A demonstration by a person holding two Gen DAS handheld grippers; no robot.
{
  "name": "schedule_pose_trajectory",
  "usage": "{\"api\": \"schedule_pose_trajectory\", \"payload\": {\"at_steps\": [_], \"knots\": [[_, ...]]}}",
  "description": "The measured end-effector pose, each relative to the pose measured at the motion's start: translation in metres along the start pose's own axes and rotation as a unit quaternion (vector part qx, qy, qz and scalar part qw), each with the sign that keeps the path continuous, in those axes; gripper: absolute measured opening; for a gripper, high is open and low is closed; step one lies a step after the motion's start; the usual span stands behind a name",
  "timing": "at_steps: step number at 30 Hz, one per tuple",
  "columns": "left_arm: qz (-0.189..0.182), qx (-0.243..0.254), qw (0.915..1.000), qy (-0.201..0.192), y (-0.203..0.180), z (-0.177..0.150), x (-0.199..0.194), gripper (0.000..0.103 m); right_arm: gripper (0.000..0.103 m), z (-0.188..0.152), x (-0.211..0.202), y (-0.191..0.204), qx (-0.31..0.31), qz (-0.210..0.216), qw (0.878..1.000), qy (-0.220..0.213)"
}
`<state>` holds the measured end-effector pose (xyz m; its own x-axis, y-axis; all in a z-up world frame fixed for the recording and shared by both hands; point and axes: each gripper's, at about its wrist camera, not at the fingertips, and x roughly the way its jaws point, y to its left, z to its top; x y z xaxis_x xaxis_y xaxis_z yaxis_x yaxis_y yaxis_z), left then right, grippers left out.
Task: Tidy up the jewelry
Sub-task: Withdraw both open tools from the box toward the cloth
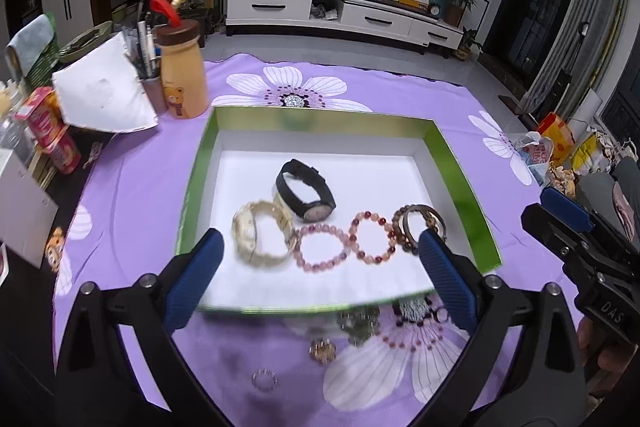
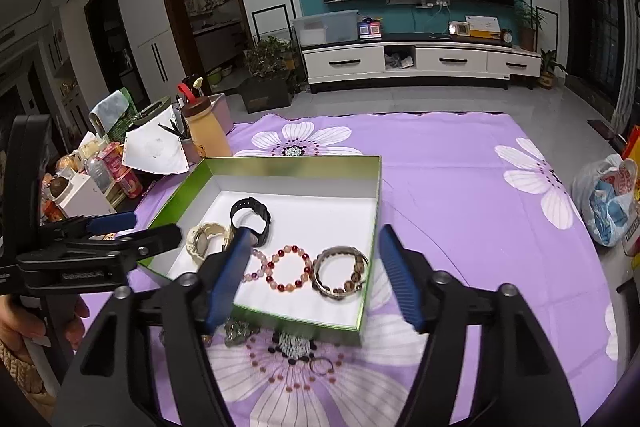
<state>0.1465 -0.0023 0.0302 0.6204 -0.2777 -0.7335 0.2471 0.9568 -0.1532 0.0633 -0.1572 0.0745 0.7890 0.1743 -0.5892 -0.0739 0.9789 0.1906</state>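
A green-rimmed white box lies on the purple flowered cloth. Inside it lie a black watch, a cream watch, two pink bead bracelets and a brown bangle with a bead bracelet. Two rings and a small trinket lie on the cloth before the box; one ring also shows in the right wrist view. My left gripper is open and empty over the box's near edge. My right gripper is open and empty above the box's near right corner.
A yellow bottle with a red strap, a pen cup, a white paper and snack packs crowd the left side. A plastic bag lies at the right edge. A TV stand is beyond the table.
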Motion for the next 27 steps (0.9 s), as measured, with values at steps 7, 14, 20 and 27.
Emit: {"api": "schedule_pose_trajectory", "payload": {"at_steps": [7, 14, 20, 27], "knots": [[0.009, -0.016, 0.9998, -0.01, 0.009, -0.023, -0.035, 0.101, 0.074, -0.015, -0.03, -0.012, 0.023, 0.001, 1.0, 0.0], [0.025, -0.019, 0.9995, -0.007, 0.019, -0.051, -0.052, 0.101, 0.076, -0.035, -0.046, -0.029, 0.051, -0.001, 0.999, 0.011], [0.039, -0.023, 0.9988, 0.016, 0.026, -0.085, -0.043, 0.101, 0.076, -0.056, -0.047, -0.033, 0.049, 0.004, 0.998, 0.033], [0.033, -0.019, 0.9982, 0.047, 0.027, -0.121, -0.016, 0.101, 0.076, -0.09, -0.028, -0.03, 0.036, 0.0, 0.996, 0.078]]}}
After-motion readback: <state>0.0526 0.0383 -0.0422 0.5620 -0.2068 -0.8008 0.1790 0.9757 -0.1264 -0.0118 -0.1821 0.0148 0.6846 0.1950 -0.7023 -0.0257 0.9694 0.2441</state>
